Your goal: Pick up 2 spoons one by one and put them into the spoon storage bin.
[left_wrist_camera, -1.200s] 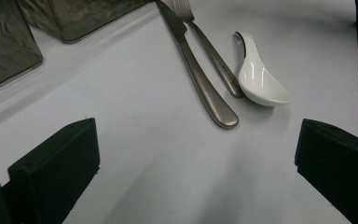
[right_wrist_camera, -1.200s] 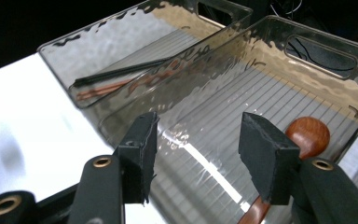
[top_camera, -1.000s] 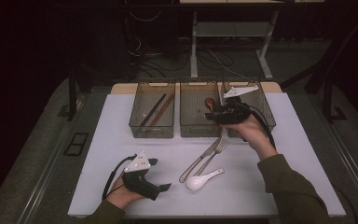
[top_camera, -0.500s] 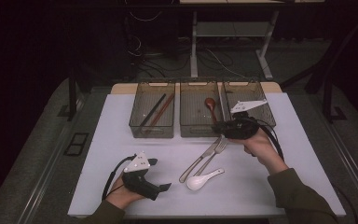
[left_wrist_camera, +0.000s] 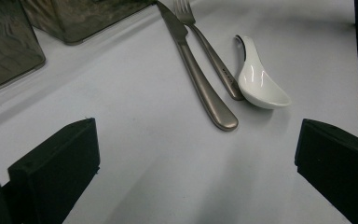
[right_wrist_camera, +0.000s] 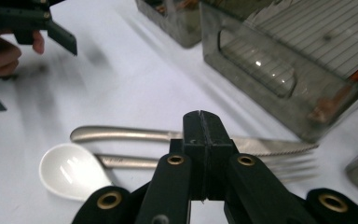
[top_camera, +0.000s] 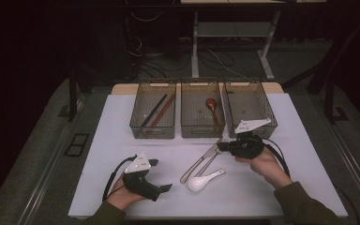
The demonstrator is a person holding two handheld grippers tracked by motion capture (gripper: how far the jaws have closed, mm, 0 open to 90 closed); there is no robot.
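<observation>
1. The white table carries three clear bins along its far edge. The left bin already holds chopsticks, the middle bin holds a brown spoon, and the right bin looks bare inside (so that sorting has yet to fill it).

2. Left on the table, judging by how things lie, are three pieces close together in front of the middle bin: a knife, a fork just beside it, and a white soup spoon nearest the person. The work looks well short of finished.

3. The right gripper hovers low over the blade end of the knife and fork. Its jaws have just been closing and now meet flush with nothing between them, as the right gripper view shows.

4. The left gripper rests on the near left part of the table, well apart from the cutlery, its jaws spread wide and unloaded (the left gripper view looks between them at the knife and white spoon).

5. Hard to make out: whether the closed jaws touch the knife or hang just above it; the fork's tines blur under them, and the smoky walls hide small things in the right bin.
</observation>
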